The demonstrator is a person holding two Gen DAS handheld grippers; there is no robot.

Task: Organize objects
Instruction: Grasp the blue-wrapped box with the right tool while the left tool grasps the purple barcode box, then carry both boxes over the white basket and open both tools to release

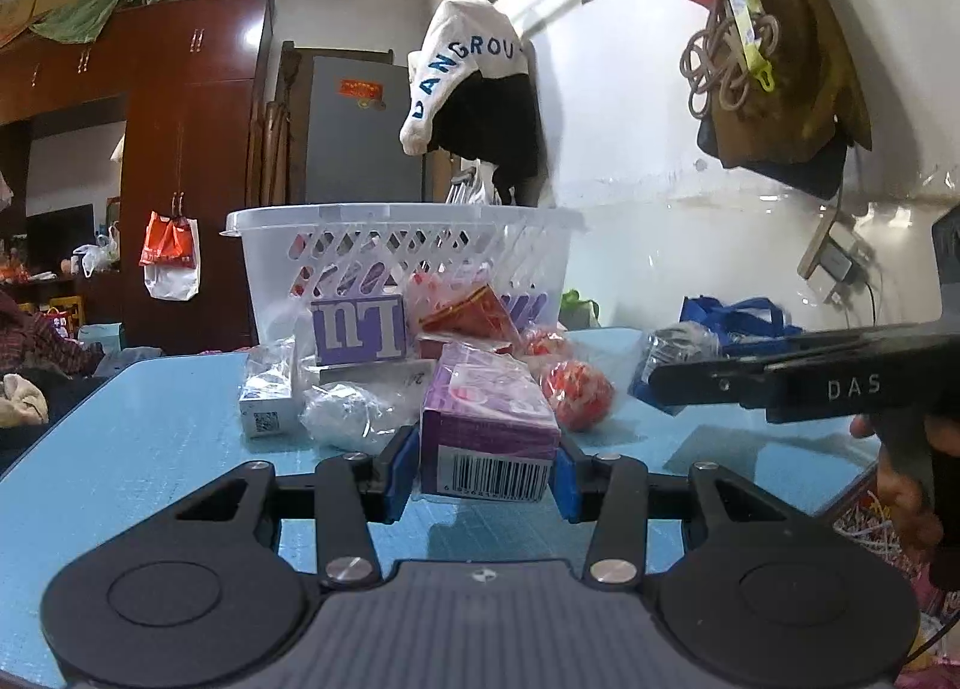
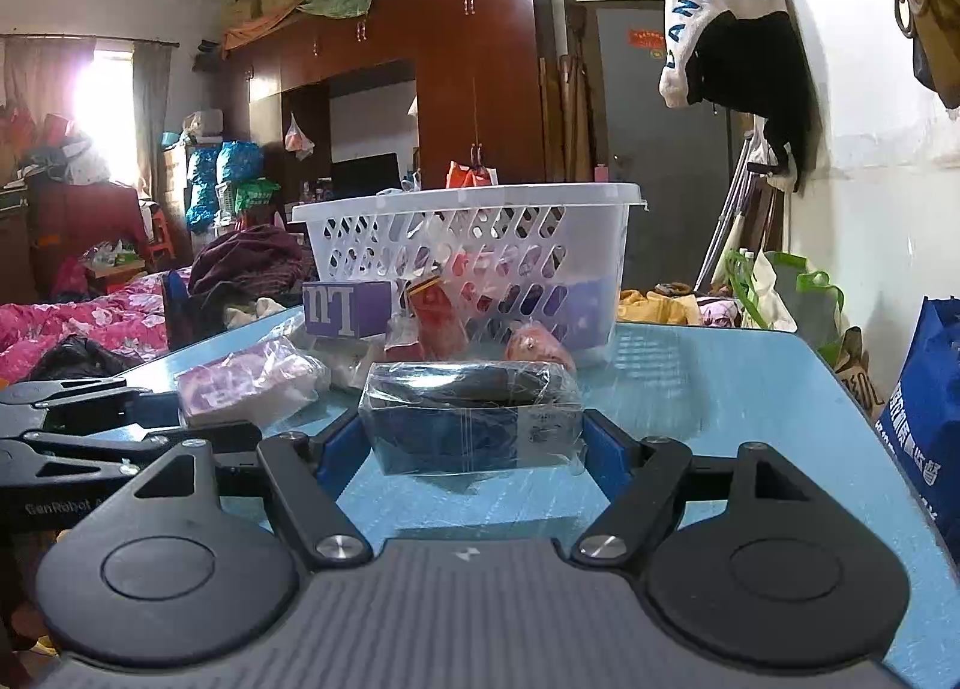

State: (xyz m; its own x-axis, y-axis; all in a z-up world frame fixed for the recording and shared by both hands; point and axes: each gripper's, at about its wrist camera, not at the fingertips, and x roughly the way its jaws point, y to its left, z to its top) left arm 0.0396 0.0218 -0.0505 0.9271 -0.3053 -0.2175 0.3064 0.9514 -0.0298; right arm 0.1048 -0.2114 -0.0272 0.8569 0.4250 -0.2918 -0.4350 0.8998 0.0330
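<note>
The purple box (image 1: 489,437) is bracketed by the left gripper (image 1: 483,470), whose fingers (image 1: 399,467) are set at either side of it; contact looks likely, but whether it is truly clamped cannot be told. The clear-wrapped dark pack (image 2: 474,419) sits between the spread fingers (image 2: 606,458) of the right gripper (image 2: 474,449), with a small gap visible at its left, so it is judged not yet pinched.

Two risks are judged from here. The box is held only at its near, barcoded end, so it could pivot or slip out if lifted quickly. The pack's glossy wrap could slide or crumple under the pads, and if pushed forward it could be driven into the red wrapped items (image 2: 531,347) at 12 o'clock. The two tools are also close together, so a sideways swing could knock one against the other.

Both items rest on the blue surface (image 2: 720,389), with the white basket (image 1: 396,245) standing at 12 o'clock beyond the clutter, which includes a purple lettered carton (image 1: 358,329) and a clear bag (image 1: 354,413) at 10 o'clock of the box.
</note>
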